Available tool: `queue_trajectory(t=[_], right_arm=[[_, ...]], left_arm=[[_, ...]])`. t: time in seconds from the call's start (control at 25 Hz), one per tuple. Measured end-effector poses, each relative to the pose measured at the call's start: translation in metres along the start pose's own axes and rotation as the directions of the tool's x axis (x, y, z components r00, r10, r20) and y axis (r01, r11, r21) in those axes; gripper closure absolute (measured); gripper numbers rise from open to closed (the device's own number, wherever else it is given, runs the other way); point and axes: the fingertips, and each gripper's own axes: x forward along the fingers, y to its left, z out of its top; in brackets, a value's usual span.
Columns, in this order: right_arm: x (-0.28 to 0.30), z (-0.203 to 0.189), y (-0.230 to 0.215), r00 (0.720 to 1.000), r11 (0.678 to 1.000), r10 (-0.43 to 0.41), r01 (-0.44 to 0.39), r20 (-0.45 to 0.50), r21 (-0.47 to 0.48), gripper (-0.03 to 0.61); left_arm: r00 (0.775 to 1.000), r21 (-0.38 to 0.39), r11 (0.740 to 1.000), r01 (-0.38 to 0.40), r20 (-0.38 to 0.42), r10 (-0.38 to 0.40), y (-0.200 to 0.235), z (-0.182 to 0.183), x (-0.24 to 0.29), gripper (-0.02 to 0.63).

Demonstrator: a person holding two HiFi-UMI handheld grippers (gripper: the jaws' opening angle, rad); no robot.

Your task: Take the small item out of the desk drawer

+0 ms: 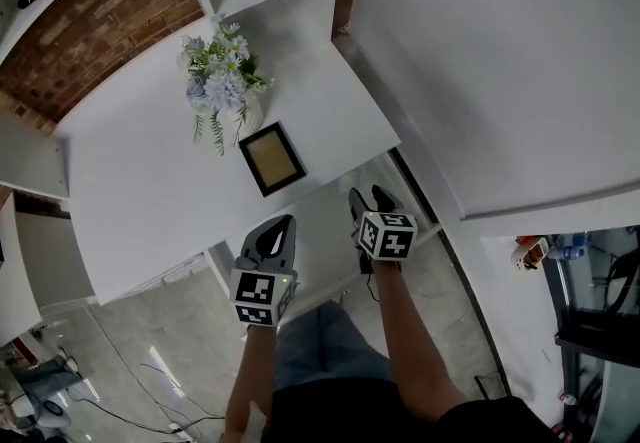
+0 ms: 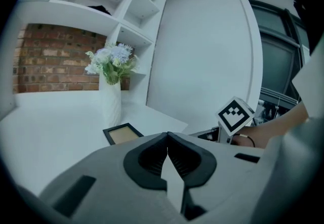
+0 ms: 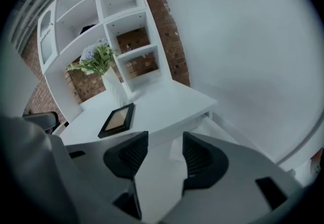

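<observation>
My left gripper point(image 2: 167, 139) was closed together, my right gripper point(image 3: 164, 152) stood apart, both empty. On the desk point(image 1: 150, 191) I counted one picture frame point(image 1: 271, 158), one flower vase point(image 1: 222, 83).

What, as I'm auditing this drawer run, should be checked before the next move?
1. Right gripper jaws apart, nothing between the pads: ok.
2. Left gripper jaws together and empty: ok if it only stands by, not ok if it must grasp.
3. Drawer pulled out below the desk's front edge, in front of the right gripper: ok.
4. Small item located inside the drawer: cannot tell, as the interior reads as plain white.
5. Picture frame and vase of flowers sit on the desk top, back from both grippers: ok.
</observation>
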Motion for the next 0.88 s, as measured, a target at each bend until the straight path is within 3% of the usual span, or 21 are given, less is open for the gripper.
queue_trajectory(t=[0.32, 0.88], right_arm=[[0.067, -0.060, -0.015, 0.979, 0.996, -0.084, 0.086, -0.186, 0.004, 0.365], [0.125, -0.092, -0.039, 0.931, 0.982, -0.187, 0.187, -0.313, -0.030, 0.373]], left_arm=[[0.997, -0.054, 0.998, -0.038, -0.063, 0.034, 0.016, -0.040, -0.002, 0.604], [0.989, -0.110, 0.991, -0.075, -0.135, 0.060, 0.032, -0.082, -0.011, 0.604]])
